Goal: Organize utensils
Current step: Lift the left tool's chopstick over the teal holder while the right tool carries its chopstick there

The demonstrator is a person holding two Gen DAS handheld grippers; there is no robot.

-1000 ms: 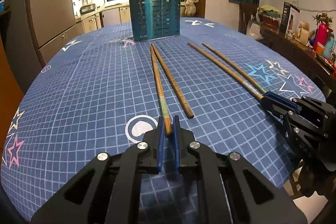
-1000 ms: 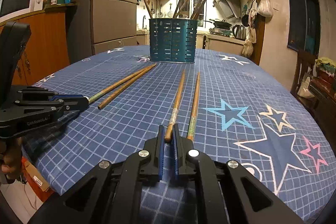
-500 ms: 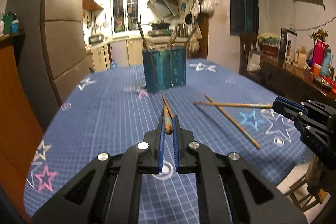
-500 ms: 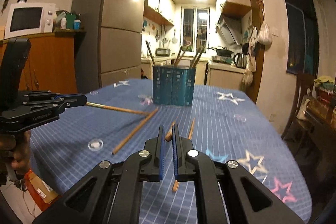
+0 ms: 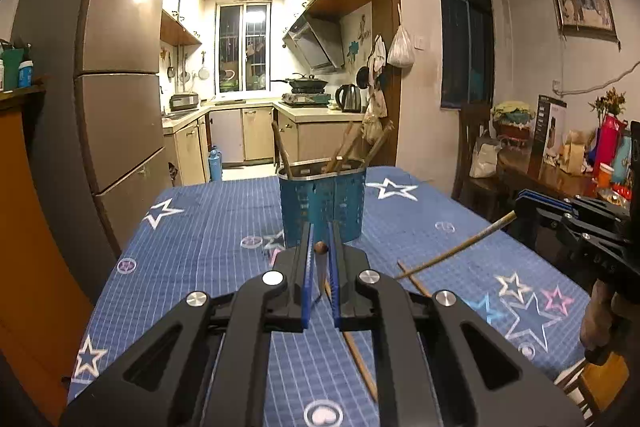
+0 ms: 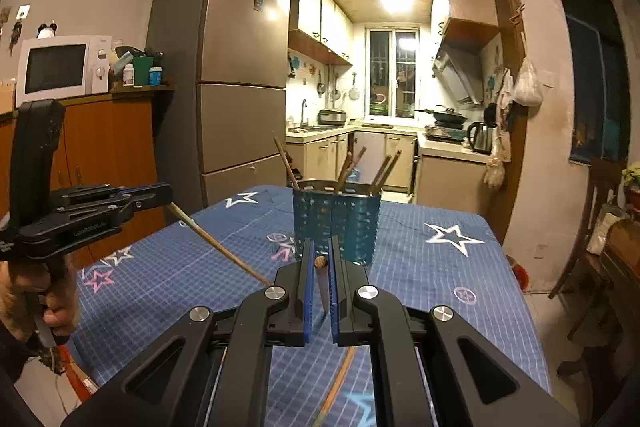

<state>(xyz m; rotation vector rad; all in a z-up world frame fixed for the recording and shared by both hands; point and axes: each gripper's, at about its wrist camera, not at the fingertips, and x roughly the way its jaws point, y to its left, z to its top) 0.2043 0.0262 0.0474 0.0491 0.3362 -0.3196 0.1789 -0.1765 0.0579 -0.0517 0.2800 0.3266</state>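
A blue perforated holder point(image 5: 323, 207) stands upright on the star-patterned blue tablecloth point(image 5: 200, 227), toward the far middle of the table. Several wooden chopsticks point(image 5: 346, 149) lean inside it, their ends sticking up past the metal rim; a lone one point(image 6: 285, 163) tilts to the left side, the others fan to the right.

The left gripper point(image 5: 320, 259) is clenched on one chopstick point(image 5: 320, 248), whose rounded end shows head-on between the blue pads; from the right wrist view the same stick point(image 6: 218, 245) slopes down from the gripper toward the table. The right gripper point(image 6: 320, 269) is likewise clamped on a chopstick point(image 6: 320, 261), seen in the left view as a stick point(image 5: 456, 251) slanting down from the gripper at the right edge. Two more chopsticks lie on the cloth: one point(image 5: 360, 359) under the left gripper, another point(image 5: 416, 285) just beside the slanting stick's tip.

The left gripper's side point(image 6: 90, 229) carries embossed lettering, too blurred to read. A dark box point(image 5: 550, 125) on the side table has print, also illegible.
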